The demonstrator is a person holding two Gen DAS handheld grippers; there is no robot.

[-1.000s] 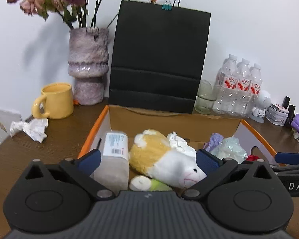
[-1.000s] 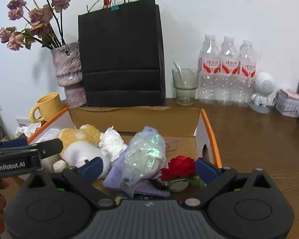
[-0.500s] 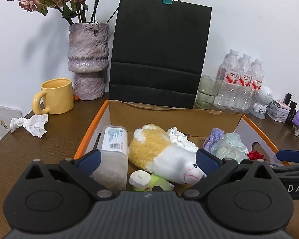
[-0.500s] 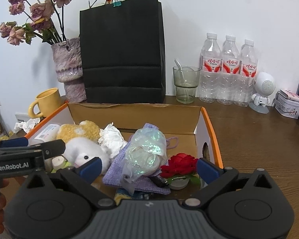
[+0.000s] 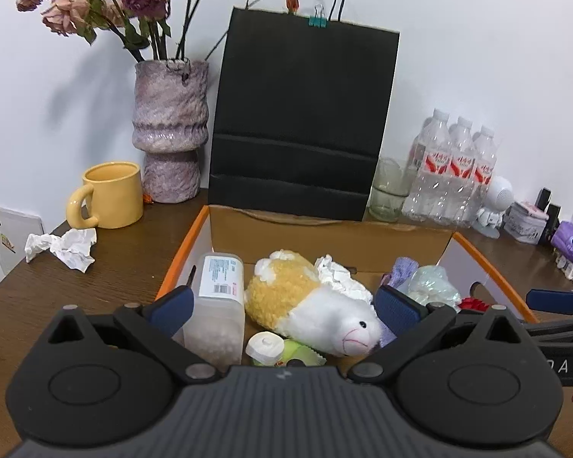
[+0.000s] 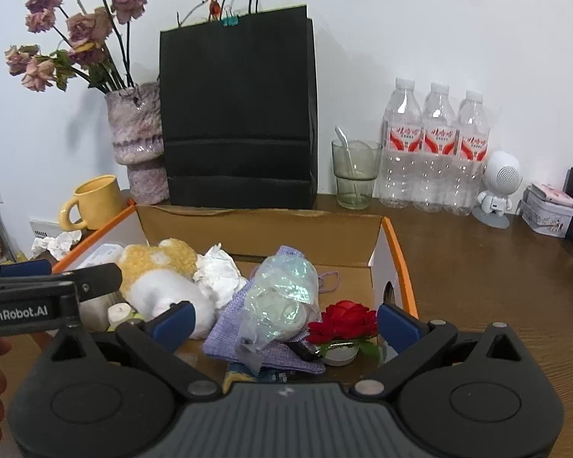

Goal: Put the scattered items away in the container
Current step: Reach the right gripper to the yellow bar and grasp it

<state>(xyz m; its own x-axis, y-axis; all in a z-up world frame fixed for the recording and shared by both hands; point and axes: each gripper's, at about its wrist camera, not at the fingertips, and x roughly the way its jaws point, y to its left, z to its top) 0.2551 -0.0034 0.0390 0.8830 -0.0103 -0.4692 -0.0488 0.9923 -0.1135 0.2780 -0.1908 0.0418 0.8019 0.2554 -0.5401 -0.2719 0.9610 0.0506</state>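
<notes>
An open cardboard box (image 5: pixel 324 231) with orange edges holds a yellow-white plush toy (image 5: pixel 309 305), a clear plastic jar (image 5: pixel 217 305), crumpled paper, a purple cloth, a shiny plastic bag (image 6: pixel 282 301) and a red rose (image 6: pixel 343 320). The box also shows in the right wrist view (image 6: pixel 263 229). My left gripper (image 5: pixel 282 305) is open and empty above the box's near left side. My right gripper (image 6: pixel 282 320) is open and empty above the near right side. A crumpled white tissue (image 5: pixel 65 246) lies on the table left of the box.
A black paper bag (image 5: pixel 301 122), a vase of dried flowers (image 5: pixel 168 129) and a yellow mug (image 5: pixel 110 194) stand behind the box. Water bottles (image 6: pixel 435 152), a glass (image 6: pixel 353 175), a small white robot figure (image 6: pixel 498 187) and a tin stand at the back right.
Both grippers have risen and drawn back a little from the box; more of its contents show. Both stay open and empty.
</notes>
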